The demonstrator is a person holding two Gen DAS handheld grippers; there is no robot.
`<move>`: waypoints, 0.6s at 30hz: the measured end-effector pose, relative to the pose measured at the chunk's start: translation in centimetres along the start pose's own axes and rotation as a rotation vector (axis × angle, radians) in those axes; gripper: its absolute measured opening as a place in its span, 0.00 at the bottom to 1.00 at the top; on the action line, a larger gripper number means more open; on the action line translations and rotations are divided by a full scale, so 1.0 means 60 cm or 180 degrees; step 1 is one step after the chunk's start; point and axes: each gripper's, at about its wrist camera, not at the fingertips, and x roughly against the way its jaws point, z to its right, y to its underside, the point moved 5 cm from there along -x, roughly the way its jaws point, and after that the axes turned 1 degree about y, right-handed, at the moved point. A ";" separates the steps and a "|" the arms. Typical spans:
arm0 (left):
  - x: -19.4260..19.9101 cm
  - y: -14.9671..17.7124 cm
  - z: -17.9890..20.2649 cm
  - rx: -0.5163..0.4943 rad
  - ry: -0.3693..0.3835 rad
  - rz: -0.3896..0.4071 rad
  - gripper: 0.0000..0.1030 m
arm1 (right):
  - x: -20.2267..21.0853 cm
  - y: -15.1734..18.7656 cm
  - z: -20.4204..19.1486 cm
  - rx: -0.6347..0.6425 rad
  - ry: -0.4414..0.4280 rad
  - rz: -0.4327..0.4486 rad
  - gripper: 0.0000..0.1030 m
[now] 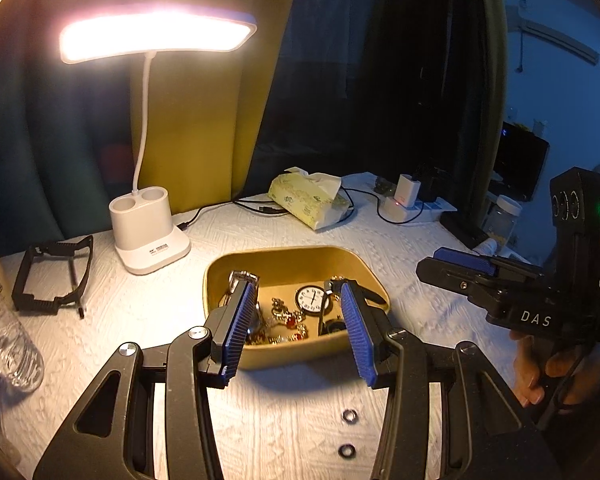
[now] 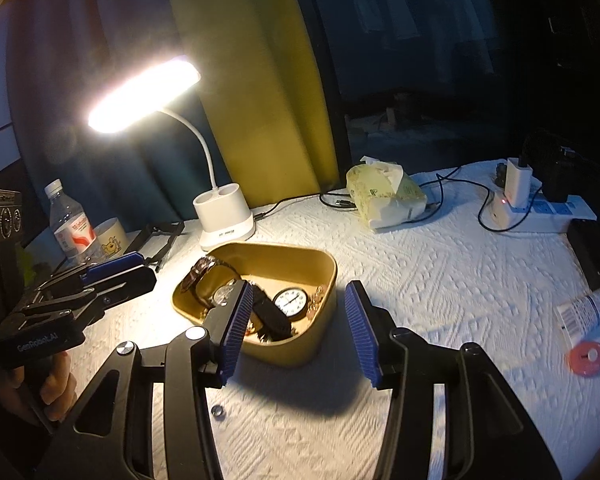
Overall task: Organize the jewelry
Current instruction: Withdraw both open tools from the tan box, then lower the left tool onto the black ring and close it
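2 small dark rings (image 1: 349,416) lie loose on the white desk (image 1: 400,248), just in front of the tray (image 1: 292,258); the right view shows only 1 of them. They sit flat on textured cloth and may well slide or flip away if a pad comes down off-centre, and thick ribbed pads (image 1: 240,316) could fail to nip something so thin.

Left tongs (image 1: 298,320) hang released over the near end of the tray, gripping nothing. Right tongs (image 2: 298,318) are also spread wide and empty, above the tray's near right corner.

Inside the tray the jewelry is a tangle: a pocket watch (image 1: 311,299), wristwatches (image 2: 206,276), and gold chains with red stones (image 1: 288,326). Pulling 1 piece would probably drag others over the low rim. The tray looks light, so a sideways snag could shove it toward the lamp (image 1: 150,240).

Both tongs work close together here and might collide.
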 end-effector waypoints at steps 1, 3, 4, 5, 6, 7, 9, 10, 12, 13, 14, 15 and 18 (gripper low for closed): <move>0.005 0.003 0.002 0.0000 -0.0001 0.0002 0.47 | 0.000 0.000 0.000 0.0003 -0.0001 0.0000 0.47; 0.011 0.009 0.004 0.0006 -0.0004 -0.0002 0.47 | 0.003 0.004 -0.001 0.0006 -0.0007 0.0004 0.47; 0.015 0.014 0.006 0.0010 -0.0006 -0.0004 0.47 | 0.008 0.010 -0.003 0.0012 -0.0011 0.0001 0.47; 0.017 0.018 0.007 0.0011 -0.0008 -0.0011 0.47 | 0.011 0.015 -0.005 0.0014 -0.0010 -0.0004 0.47; 0.019 0.023 0.008 0.0013 -0.0013 -0.0020 0.47 | 0.015 0.021 -0.007 0.0014 -0.0013 -0.0016 0.48; 0.022 0.029 0.010 0.0021 -0.0018 -0.0033 0.47 | 0.017 0.026 -0.008 0.0015 -0.0015 -0.0029 0.48; 0.027 0.042 0.012 0.0044 -0.0022 -0.0058 0.47 | 0.022 0.037 -0.012 0.0031 -0.0023 -0.0059 0.48; 0.030 0.051 0.014 0.0061 -0.0018 -0.0074 0.47 | 0.025 0.041 -0.014 0.0041 -0.0028 -0.0070 0.48; 0.034 0.066 0.018 0.0083 0.0005 -0.0110 0.47 | 0.029 0.051 -0.017 0.0059 -0.0041 -0.0103 0.48; 0.036 0.074 0.020 0.0091 0.0006 -0.0139 0.47 | 0.030 0.056 -0.018 0.0063 -0.0046 -0.0117 0.48; 0.036 0.081 0.021 0.0094 0.0003 -0.0171 0.47 | 0.030 0.060 -0.019 0.0068 -0.0049 -0.0139 0.48; 0.034 0.089 0.023 0.0093 0.0000 -0.0215 0.47 | 0.031 0.065 -0.019 0.0073 -0.0053 -0.0159 0.48; 0.025 0.119 0.025 0.0100 -0.0021 -0.0397 0.47 | 0.031 0.080 -0.021 0.0074 -0.0065 -0.0209 0.48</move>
